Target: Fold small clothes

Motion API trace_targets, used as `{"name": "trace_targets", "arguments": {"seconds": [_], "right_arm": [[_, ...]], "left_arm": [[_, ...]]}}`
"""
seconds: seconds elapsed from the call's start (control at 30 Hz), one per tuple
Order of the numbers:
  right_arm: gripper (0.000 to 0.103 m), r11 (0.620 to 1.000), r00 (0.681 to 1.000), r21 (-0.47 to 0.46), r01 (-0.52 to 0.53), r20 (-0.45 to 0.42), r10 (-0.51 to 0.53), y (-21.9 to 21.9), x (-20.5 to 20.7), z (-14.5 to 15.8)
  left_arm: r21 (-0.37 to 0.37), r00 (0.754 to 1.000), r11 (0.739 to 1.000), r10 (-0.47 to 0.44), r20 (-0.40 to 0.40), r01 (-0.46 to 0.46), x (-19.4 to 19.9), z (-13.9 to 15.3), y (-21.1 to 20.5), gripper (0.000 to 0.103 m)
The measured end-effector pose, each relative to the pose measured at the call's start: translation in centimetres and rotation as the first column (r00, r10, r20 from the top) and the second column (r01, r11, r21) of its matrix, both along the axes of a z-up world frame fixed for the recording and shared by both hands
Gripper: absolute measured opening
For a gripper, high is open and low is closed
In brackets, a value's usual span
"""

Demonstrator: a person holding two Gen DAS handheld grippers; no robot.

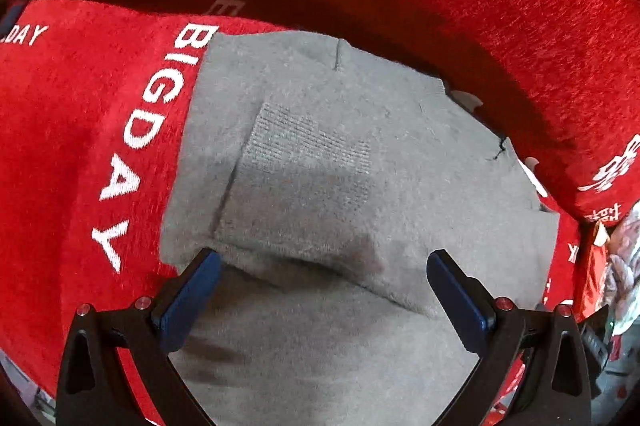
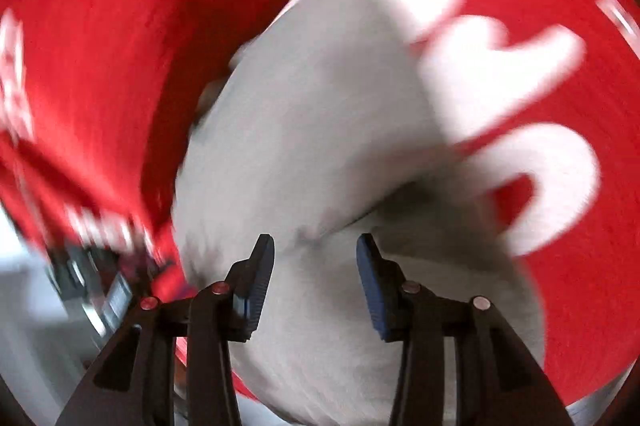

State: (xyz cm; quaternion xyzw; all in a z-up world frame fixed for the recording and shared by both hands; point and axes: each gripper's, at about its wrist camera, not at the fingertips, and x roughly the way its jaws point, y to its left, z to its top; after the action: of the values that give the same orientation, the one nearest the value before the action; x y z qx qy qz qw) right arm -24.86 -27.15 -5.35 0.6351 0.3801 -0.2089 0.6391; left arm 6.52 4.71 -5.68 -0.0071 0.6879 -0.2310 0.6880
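Where the grey garment (image 1: 320, 186) lies folded on the red blanket (image 1: 80, 146), white letters run along its left edge and read "BIG DAY" (image 1: 144, 142), with a fainter "THE" above in shadow. Another "DAY" sits at the far left of the left wrist view, cut off at the frame edge. White characters on the blanket's raised fold at the right are too small to read. A finely ribbed patch shows on the garment's upper layer. The left gripper (image 1: 324, 260) hangs over the fold with jaws wide, nothing between them. In the blurred right wrist view, the right gripper (image 2: 315, 244) stands partly open over the garment (image 2: 320, 130), gripping nothing; large white shapes on the blanket (image 2: 100, 46) cannot be read.
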Motion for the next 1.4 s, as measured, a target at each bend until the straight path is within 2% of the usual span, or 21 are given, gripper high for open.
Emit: {"name": "trace_targets", "arguments": {"seconds": [0.03, 0.07, 0.13, 0.23, 0.3, 0.37, 0.47, 0.53, 0.57, 0.6, 0.73, 0.8, 0.87, 1.03, 1.1, 1.13, 1.17, 1.2, 1.3, 1.4], "right_arm": [[0.041, 0.998, 0.998, 0.019, 0.062, 0.012, -0.062, -0.8, -0.5, -0.6], [0.006, 0.992, 0.992, 0.042, 0.119, 0.042, -0.12, -1.5, -1.1, -1.0], [0.006, 0.984, 0.98, 0.058, 0.17, 0.1, -0.175, -2.6, -1.7, -0.9], [0.006, 0.982, 0.97, 0.028, 0.185, 0.156, -0.187, -4.0, -3.2, -0.2], [0.006, 0.975, 0.964, 0.043, 0.22, 0.141, -0.224, -5.2, -5.2, -1.0], [0.006, 0.966, 0.959, 0.119, 0.231, 0.142, -0.246, -5.9, -6.6, -3.4], [0.007, 0.972, 0.965, 0.139, 0.19, 0.159, -0.211, -5.5, -6.3, -4.1], [0.008, 0.981, 0.975, 0.123, 0.151, 0.147, -0.168, -5.5, -6.2, -3.3], [0.009, 0.987, 0.982, 0.107, 0.12, 0.134, -0.134, -5.4, -5.9, -2.9], [0.01, 0.992, 0.987, 0.087, 0.09, 0.123, -0.101, -5.3, -5.9, -2.2], [0.012, 0.999, 0.996, -0.051, -0.001, 0.091, 0.006, -5.1, -5.5, 1.5], [0.022, 0.992, 0.997, -0.124, -0.012, 0.074, 0.021, -5.9, -5.4, 2.8], [0.049, 0.989, 0.998, -0.149, -0.016, 0.05, 0.024, -7.3, -4.5, 2.7], [0.049, 0.988, 0.995, -0.116, -0.103, -0.024, 0.101, -10.2, -0.1, -0.7], [0.018, 0.983, 0.987, -0.093, -0.158, -0.034, 0.155, -10.6, 1.8, -1.8], [0.008, 0.977, 0.982, -0.1, -0.187, -0.049, 0.183, -10.5, 2.5, -1.7], [0.008, 0.966, 0.975, -0.134, -0.22, -0.062, 0.213, -10.3, 3.0, -0.9], [0.008, 0.954, 0.969, -0.17, -0.247, -0.067, 0.239, -10.1, 3.3, 0.0], [0.007, 0.911, 0.955, -0.287, -0.295, -0.108, 0.276, -10.1, 3.0, 2.6], [0.007, 0.911, 0.943, -0.26, -0.321, -0.179, 0.281, -11.2, 2.3, 0.8]], "left_arm": [[0.015, 1.0, 1.0, -0.006, 0.016, 0.006, 0.0, 0.2, -0.2, 0.103], [0.026, 1.0, 1.0, -0.012, 0.029, 0.012, 0.0, 0.2, -0.4, 0.103], [0.047, 0.998, 0.999, -0.03, 0.052, 0.028, -0.1, 0.5, -0.5, 0.103], [0.076, 0.997, 0.996, -0.049, 0.06, 0.045, -0.3, 0.4, -0.6, 0.103], [0.089, 0.998, 0.995, -0.048, 0.052, 0.043, -0.4, 0.2, -0.5, 0.103], [0.097, 0.997, 0.994, -0.052, 0.056, 0.047, -0.7, 0.1, -0.7, 0.103], [0.081, 0.994, 0.993, -0.087, 0.06, 0.082, -1.0, 0.3, -1.5, 0.103], [0.075, 0.992, 0.991, -0.113, 0.063, 0.108, -1.1, 0.4, -2.2, 0.096], [0.077, 0.99, 0.99, -0.127, 0.057, 0.123, -1.1, 0.3, -2.6, 0.086], [0.085, 0.989, 0.987, -0.141, 0.044, 0.137, -1.0, 0.0, -3.0, 0.084], [0.102, 0.987, 0.984, -0.154, 0.046, 0.149, -1.1, -0.2, -3.7, 0.084], [0.108, 0.986, 0.983, -0.157, 0.053, 0.151, -1.1, -0.2, -3.9, 0.084], [0.117, 0.986, 0.981, -0.159, 0.053, 0.152, -1.1, -0.4, -4.2, 0.084], [0.129, 0.985, 0.98, -0.162, 0.053, 0.154, -1.3, -1.0, -4.4, 0.082], [0.134, 0.981, 0.975, -0.187, 0.054, 0.179, -1.5, -1.1, -4.8, 0.056], [0.157, 0.976, 0.968, -0.207, 0.072, 0.194, -1.5, -1.0, -5.1, 0.051], [0.155, 0.971, 0.966, -0.221, 0.087, 0.206, -1.6, -0.8, -5.2, 0.025], [0.12, 0.971, 0.969, -0.226, 0.078, 0.216, -1.6, -0.7, -5.3, 0.017], [0.103, 0.966, 0.97, -0.23, 0.117, 0.219, -2.1, 0.3, -5.5, 0.017], [0.121, 0.963, 0.965, -0.248, 0.109, 0.235, -3.0, -0.3, -5.8, 0.017]]}}
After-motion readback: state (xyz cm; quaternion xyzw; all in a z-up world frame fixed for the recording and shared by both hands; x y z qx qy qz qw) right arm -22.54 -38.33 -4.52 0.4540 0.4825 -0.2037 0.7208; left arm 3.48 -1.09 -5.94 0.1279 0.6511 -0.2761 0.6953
